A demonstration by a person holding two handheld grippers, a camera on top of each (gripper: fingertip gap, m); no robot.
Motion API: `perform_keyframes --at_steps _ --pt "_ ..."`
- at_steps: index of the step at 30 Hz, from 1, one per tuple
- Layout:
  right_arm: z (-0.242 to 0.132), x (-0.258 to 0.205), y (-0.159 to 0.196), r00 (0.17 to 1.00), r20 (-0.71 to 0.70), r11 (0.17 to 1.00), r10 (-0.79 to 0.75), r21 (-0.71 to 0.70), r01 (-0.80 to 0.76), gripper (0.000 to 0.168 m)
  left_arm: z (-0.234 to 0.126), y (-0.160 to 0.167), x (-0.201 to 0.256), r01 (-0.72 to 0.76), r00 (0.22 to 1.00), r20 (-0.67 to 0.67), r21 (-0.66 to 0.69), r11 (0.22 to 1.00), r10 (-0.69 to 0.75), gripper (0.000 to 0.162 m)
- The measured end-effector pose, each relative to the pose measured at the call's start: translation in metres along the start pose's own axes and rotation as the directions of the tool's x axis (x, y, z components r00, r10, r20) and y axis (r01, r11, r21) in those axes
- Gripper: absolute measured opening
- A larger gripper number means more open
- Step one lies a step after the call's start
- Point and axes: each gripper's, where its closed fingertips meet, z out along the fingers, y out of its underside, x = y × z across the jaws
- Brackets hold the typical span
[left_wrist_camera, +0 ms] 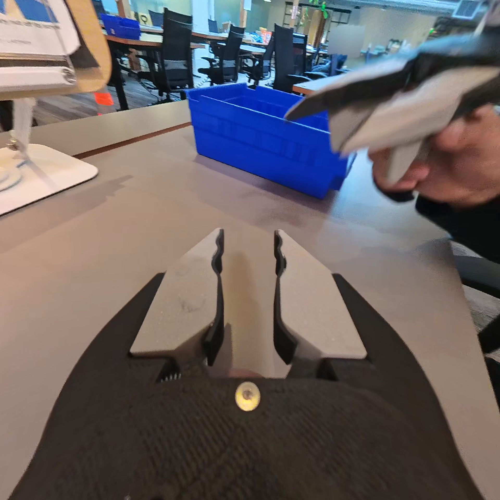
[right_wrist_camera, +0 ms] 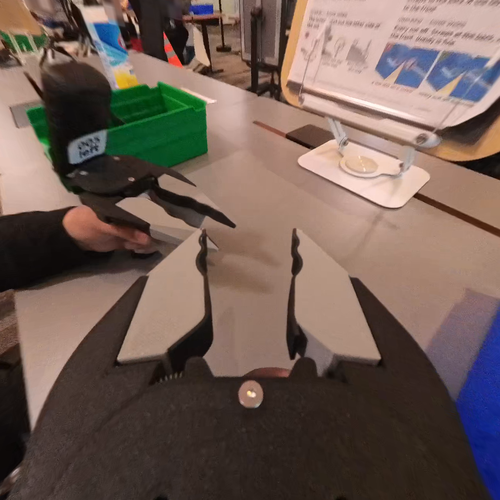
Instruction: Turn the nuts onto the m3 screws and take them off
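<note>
1. The left claw (left_wrist_camera: 249, 235) hangs low over the grey desk (left_wrist_camera: 162, 216), its two fingers apart with a narrow gap and nothing between them.
2. The right claw (right_wrist_camera: 247, 234) is also empty, its fingers set a little wider, with bare desk showing in the gap.
3. In the left wrist view the right claw (left_wrist_camera: 311, 113) appears at the far right, blurred, held by a hand (left_wrist_camera: 454, 167) in a black sleeve; its tips point toward the near right rim of a blue bin (left_wrist_camera: 259, 138).
4. The blue bin stands on the desk, far of the left claw and slightly right of centre. What lies inside it cannot be made out.
5. In the right wrist view the left claw (right_wrist_camera: 213, 213) shows at the left, held by a hand (right_wrist_camera: 105, 232), fingers slightly parted, its tips just beside the right claw's left finger.
6. A green bin (right_wrist_camera: 162, 135) sits on the desk at the far left of that view, behind the left claw.
7. A white stand (right_wrist_camera: 362, 173) holding a printed instruction sheet (right_wrist_camera: 392, 54) rests on the desk at the far right.
8. No nuts or m3 screws can be picked out in either view; neither claw holds one.
9. Black office chairs (left_wrist_camera: 176, 59) and further desks fill the room beyond.
</note>
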Motion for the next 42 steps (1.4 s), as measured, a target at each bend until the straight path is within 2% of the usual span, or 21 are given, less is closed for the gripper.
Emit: perform_keyframes --at_steps 4,7,9,12,21,24,28,42 --pt "0.073 0.034 0.024 0.982 -0.173 0.998 -0.069 -0.016 0.068 0.060 -0.011 -0.001 -0.035 0.009 0.990 0.137 0.021 1.000 -0.012 0.035" --pt "0.093 0.062 0.045 0.966 -0.235 0.992 -0.112 -0.084 0.094 0.061 -0.023 -0.002 -0.060 0.024 0.972 0.235 0.040 0.999 -0.032 0.036" --pt "0.091 0.067 0.054 0.963 -0.235 0.989 -0.129 -0.108 0.106 0.061 -0.031 -0.004 -0.071 0.027 0.959 0.279 0.064 0.998 -0.044 0.036" --pt "0.084 0.062 0.047 0.972 -0.207 0.994 -0.108 -0.051 0.099 0.058 -0.035 -0.006 -0.080 0.035 0.950 0.308 0.082 0.996 -0.058 0.036" --pt "0.087 0.052 0.060 0.983 -0.141 0.987 -0.118 -0.122 0.101 0.067 -0.033 -0.004 -0.078 0.038 0.955 0.291 0.066 0.997 -0.055 0.039" --pt "0.088 0.046 0.060 0.997 -0.062 0.993 -0.047 -0.114 0.039 0.072 -0.030 -0.002 -0.076 0.032 0.959 0.278 0.049 0.998 -0.045 0.039" --pt "0.090 0.049 0.064 0.999 -0.024 0.990 0.040 -0.134 -0.043 0.074 -0.029 -0.001 -0.073 0.017 0.962 0.272 0.038 0.999 -0.027 0.039" --pt "0.098 0.048 0.076 0.999 -0.039 0.974 0.004 -0.227 -0.012 0.071 -0.022 0.006 -0.069 0.008 0.967 0.254 -0.027 1.000 -0.001 0.038"
